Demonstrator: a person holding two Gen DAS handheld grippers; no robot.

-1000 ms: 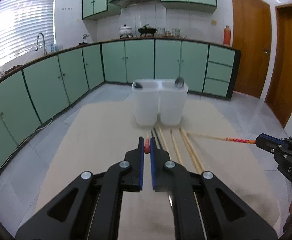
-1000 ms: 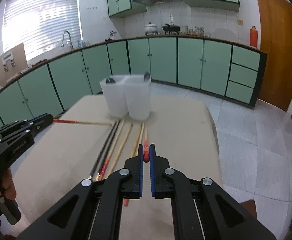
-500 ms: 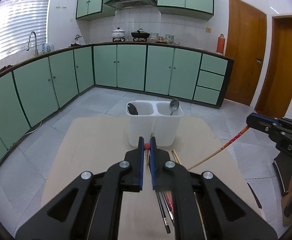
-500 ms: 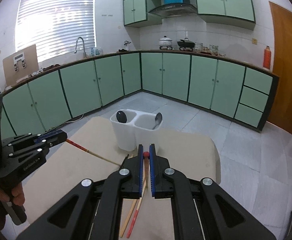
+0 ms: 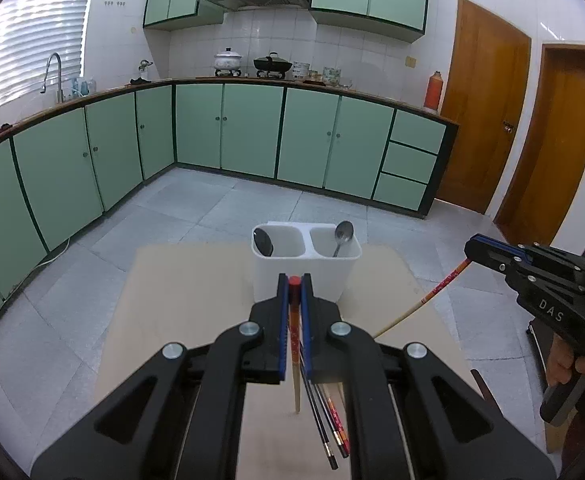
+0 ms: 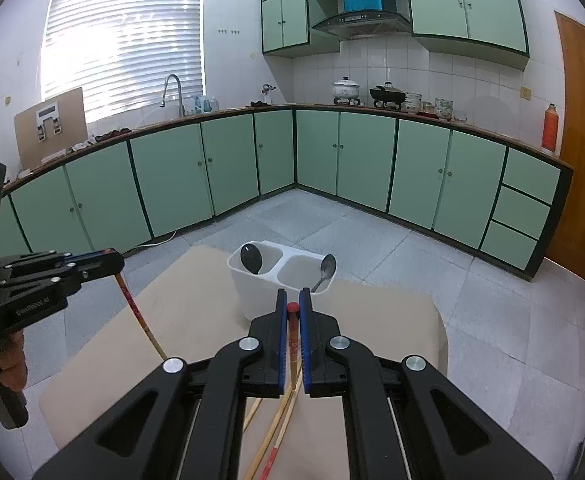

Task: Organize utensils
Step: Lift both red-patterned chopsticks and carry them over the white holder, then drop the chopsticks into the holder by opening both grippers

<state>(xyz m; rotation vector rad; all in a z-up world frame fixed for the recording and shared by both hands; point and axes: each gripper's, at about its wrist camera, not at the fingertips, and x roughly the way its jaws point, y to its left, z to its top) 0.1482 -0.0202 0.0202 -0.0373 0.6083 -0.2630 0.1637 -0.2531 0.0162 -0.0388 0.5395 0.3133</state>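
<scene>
While each claw clamps one chopstick (image 5: pixel 294 344), two spoons (image 5: pixel 343 233) upright.

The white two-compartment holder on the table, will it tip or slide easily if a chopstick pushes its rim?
The white holder looks like thin plastic, so probably light. It holds only one spoon per compartment, the black spoon and the metal spoon, adding little weight. Being taller than deep, on a smooth table, it may well slide or tip under a sideways push.

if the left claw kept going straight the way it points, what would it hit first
Most likely the white utensil holder: it sits directly beyond the left claw, which is shut on a red-tipped chopstick. Depth is unclear, so it could meet the table first.
</scene>
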